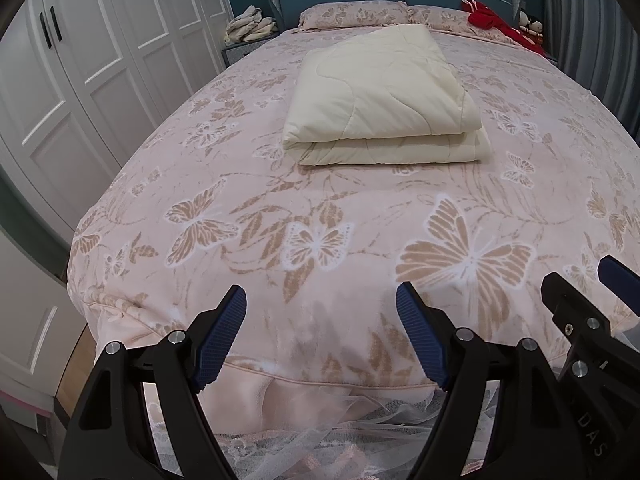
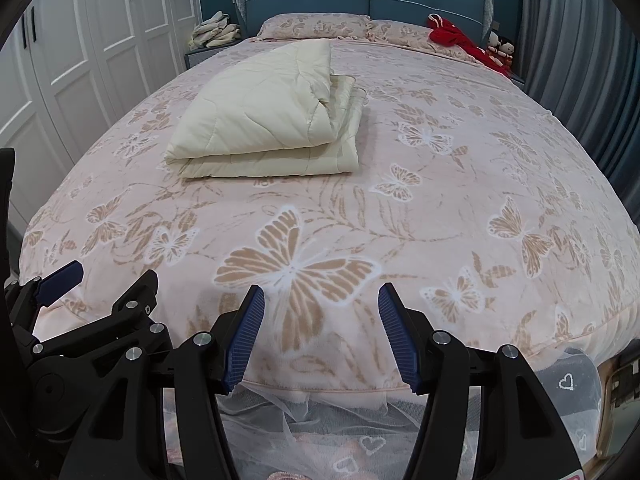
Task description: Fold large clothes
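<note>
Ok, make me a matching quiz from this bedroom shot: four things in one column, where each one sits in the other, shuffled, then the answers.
Things:
1. cream quilt
2. red garment
3. beige clothes pile
4. left gripper

Places:
A. on the nightstand by the wardrobe
B. over the foot edge of the bed, jaws open
C. folded, mid-bed
D. far right corner, by the pillows

Pairs: 1-C, 2-D, 3-A, 4-B

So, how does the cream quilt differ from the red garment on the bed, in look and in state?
The cream quilt is folded into a neat thick stack, while the red garment lies crumpled and unfolded. The cream quilt sits near the middle of the bed; the red garment lies at the head end, by the pillows. The cream quilt looks much bulkier than the red garment. Both rest on the butterfly cover, and neither gripper touches them.
</note>
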`<state>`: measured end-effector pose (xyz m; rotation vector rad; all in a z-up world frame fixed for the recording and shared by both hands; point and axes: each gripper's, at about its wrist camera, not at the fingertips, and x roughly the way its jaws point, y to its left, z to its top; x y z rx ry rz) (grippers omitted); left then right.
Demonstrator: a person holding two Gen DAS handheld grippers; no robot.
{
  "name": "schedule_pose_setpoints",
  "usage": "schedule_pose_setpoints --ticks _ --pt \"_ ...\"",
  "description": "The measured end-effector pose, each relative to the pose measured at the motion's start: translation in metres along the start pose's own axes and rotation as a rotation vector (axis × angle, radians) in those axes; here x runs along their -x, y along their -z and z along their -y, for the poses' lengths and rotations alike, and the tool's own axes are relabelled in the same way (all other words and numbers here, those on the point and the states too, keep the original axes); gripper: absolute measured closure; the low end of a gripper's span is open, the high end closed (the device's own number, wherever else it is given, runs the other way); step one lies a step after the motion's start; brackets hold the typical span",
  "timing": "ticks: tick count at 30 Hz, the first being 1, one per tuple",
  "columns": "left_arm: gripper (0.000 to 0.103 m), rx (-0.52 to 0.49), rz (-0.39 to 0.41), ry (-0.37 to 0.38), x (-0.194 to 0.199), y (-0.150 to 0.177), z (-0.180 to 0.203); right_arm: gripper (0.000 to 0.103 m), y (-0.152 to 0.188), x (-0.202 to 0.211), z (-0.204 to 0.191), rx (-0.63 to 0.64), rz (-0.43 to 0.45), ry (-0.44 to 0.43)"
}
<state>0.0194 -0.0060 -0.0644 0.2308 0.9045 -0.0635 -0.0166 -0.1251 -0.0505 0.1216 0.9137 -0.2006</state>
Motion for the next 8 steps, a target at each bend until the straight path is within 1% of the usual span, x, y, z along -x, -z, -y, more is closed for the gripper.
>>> schedule_pose_setpoints --ticks 8 --pt "0.029 0.013 -0.014 0.011 -0.0022 0.002 -0.0003 0.044 0.0003 0.0001 -0.0008 0.001 0.001 0.003"
